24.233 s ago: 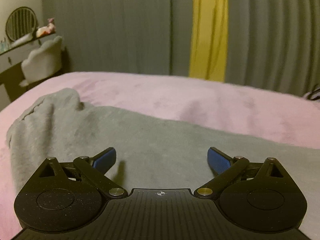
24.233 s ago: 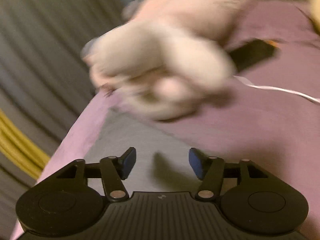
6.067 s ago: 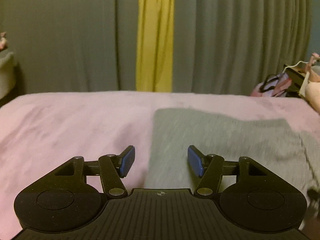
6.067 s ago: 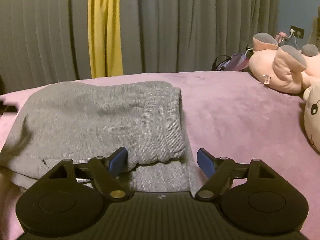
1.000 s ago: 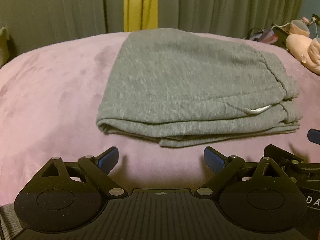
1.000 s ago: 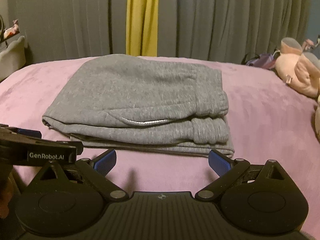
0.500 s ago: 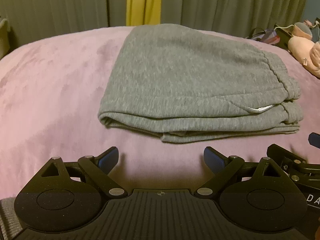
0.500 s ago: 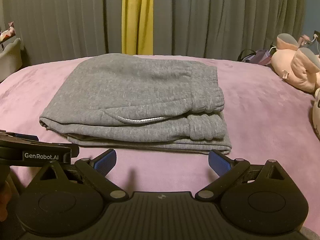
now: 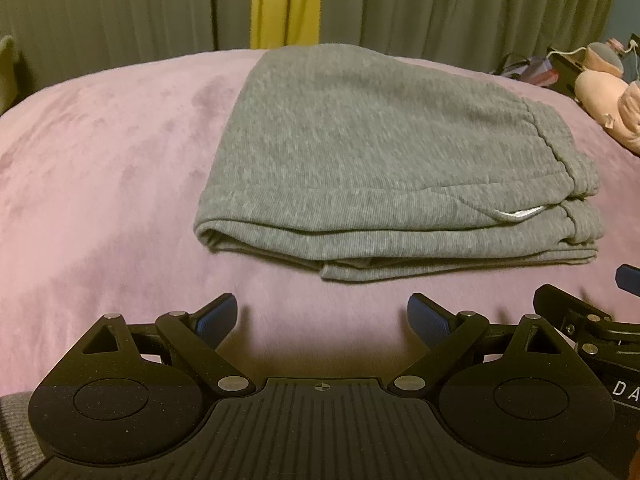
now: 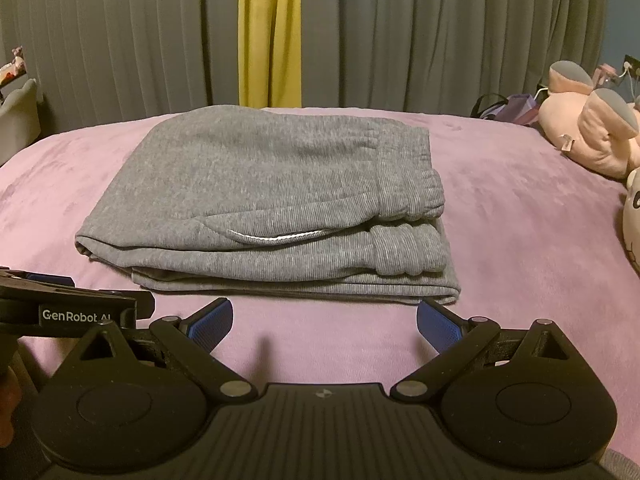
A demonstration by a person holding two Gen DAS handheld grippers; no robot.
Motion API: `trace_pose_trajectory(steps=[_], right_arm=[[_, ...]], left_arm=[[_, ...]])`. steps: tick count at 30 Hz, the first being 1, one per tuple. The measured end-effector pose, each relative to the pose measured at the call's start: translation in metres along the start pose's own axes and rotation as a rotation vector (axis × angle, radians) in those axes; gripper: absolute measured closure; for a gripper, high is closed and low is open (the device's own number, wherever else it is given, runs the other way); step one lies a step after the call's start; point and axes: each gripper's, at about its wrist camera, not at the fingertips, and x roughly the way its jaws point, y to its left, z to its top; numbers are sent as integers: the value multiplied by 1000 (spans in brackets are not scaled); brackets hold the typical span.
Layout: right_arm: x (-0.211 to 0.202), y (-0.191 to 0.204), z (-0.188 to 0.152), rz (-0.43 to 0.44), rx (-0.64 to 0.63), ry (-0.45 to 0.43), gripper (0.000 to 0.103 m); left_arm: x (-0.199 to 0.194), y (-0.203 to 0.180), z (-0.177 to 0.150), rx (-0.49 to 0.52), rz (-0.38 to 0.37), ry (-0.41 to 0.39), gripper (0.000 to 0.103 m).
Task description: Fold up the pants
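Both claws are wide and hold nothing: the left gripper [image 9: 322,320] and the right gripper [image 10: 324,320] hover side by side over the bedspread [image 10: 520,240], near the front edge of the pants [image 10: 260,184] but not touching them. The pants lie in the middle of the bed as a flat grey stack of several layers, with the waistband [image 10: 412,188] at the right end and the folded edge at the left. I judge that the folding is finished, or nearly. The next move calls only for a check of the edges, perhaps a light press. Beyond are grey curtains [image 10: 440,32] and a pink plush toy [image 10: 588,136].
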Motion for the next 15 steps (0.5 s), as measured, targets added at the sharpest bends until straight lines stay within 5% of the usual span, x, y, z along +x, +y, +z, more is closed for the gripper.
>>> trace_pose_trajectory(steps=[15], right_arm=[[1,0,-1,3,16,5,4]], left_arm=[[1,0,-1,-3,-7,9,7]])
